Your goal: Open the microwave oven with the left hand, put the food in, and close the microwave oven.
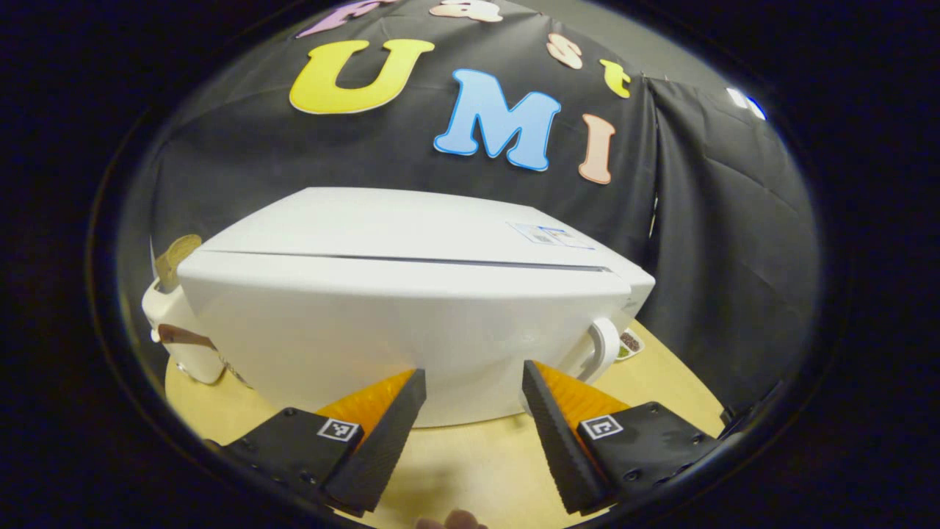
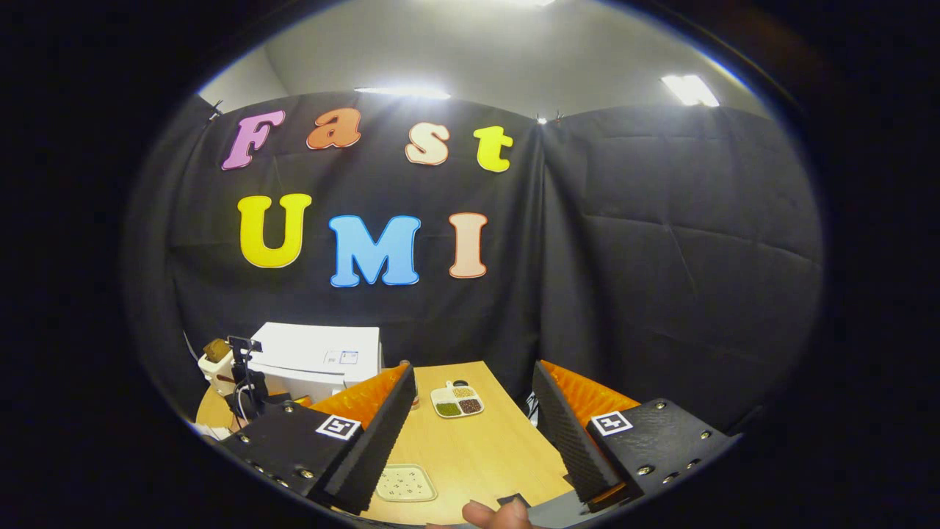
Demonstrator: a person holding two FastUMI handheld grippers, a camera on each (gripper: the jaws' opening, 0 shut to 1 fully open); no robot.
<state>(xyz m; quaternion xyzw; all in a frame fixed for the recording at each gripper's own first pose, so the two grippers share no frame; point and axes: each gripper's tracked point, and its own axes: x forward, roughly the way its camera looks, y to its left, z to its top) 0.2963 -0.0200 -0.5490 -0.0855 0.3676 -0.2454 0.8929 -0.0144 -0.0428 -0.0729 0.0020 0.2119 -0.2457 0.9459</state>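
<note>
Standing shut near the bench's far left corner, the white microwave oven (image 1: 411, 308) is seen at close range in the left gripper view, its door closed and its top panel bearing a small sticker. To its left, a white appliance (image 1: 172, 334) with a brown object on top is partly hidden behind the oven's corner. The left gripper (image 1: 470, 411) is held just before the oven's front with its fingers spread wide apart and nothing between them; whether they touch the door cannot be told. At the oven's right side a curved white handle (image 1: 606, 349) is seen, and beyond it, on the wooden bench (image 1: 661, 382), an edge of a small dish of food (image 1: 630, 344) can be made out. In the right gripper view, the same oven (image 2: 316, 360) is shown farther off at the left, with the other gripper (image 2: 246, 382) held before it. The right gripper (image 2: 470, 433) is raised over the bench's near edge, its fingers likewise parted and empty. Below and between them, a pale flat tray (image 2: 405, 483) is seen lying near the front edge, while the divided dish of food (image 2: 457, 400) rests farther back toward the middle. A fingertip of a hand (image 2: 496, 514) is glimpsed at the bottom.
</note>
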